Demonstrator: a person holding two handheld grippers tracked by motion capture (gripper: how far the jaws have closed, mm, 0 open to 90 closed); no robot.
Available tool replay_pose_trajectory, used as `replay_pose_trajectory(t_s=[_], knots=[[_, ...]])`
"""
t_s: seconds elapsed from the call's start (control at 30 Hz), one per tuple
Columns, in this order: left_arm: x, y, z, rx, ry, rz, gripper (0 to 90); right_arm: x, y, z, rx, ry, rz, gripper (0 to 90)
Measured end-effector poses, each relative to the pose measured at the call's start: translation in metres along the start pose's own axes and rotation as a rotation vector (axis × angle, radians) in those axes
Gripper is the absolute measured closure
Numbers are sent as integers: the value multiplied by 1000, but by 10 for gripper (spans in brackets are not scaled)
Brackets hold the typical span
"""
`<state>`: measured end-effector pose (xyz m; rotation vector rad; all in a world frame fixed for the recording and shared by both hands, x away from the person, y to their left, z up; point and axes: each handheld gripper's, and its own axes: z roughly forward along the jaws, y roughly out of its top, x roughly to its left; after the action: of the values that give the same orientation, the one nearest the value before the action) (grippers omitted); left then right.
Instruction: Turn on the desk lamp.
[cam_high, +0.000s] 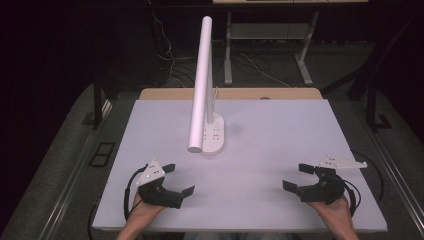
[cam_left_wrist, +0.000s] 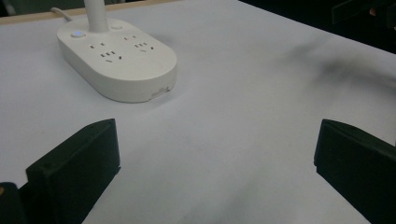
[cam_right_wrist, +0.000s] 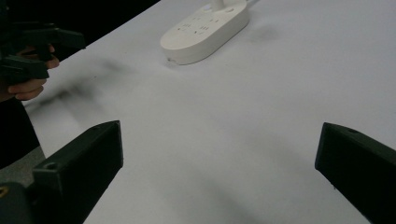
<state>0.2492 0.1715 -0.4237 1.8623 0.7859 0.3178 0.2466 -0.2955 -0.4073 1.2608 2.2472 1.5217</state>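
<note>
Writing: no brand name or readable text on the lamp base; its top carries socket holes in two groups and a small round button with a faint blue light near the stem.
Lamp: white desk lamp, a long tube head slanting up from an oval base that doubles as a power strip; a white cord leaves the back of the base toward the table's far edge.
Left gripper: left gripper low over the near-left of the table, held in a hand; jaws spread wide, nothing between them. In the left gripper view the base lies ahead and to the upper left of the jaws, well apart from them.
Right gripper: right gripper low over the near-right, held in a hand; jaws spread wide, nothing between them. In the right gripper view the base sits far ahead, above the centre, well apart.
Relation: lamp stands at mid-table toward the far side, between the two grippers' lines and beyond both; neither touches it.
Surface: table with a pale, matte white top, bare wooden strip along its far edge; soft shadows of the grippers fall on it.
Room: dim; dark carpet, loose cables on the floor behind, grey legs of another desk beyond.
</note>
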Motion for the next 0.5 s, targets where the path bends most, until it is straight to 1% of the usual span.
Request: replay_pose_trajectory(t_s=[0.2, 0.37, 0.5], knots=[[1, 0, 0, 2, 2, -2, 0, 3, 0, 2, 17, 14, -6, 4], [1, 0, -1, 3, 3, -1, 0, 2, 0, 2, 25, 15, -1, 4], [1, 0, -2, 0, 5, -10, 0, 2, 0, 3, 27, 19, 3, 4]])
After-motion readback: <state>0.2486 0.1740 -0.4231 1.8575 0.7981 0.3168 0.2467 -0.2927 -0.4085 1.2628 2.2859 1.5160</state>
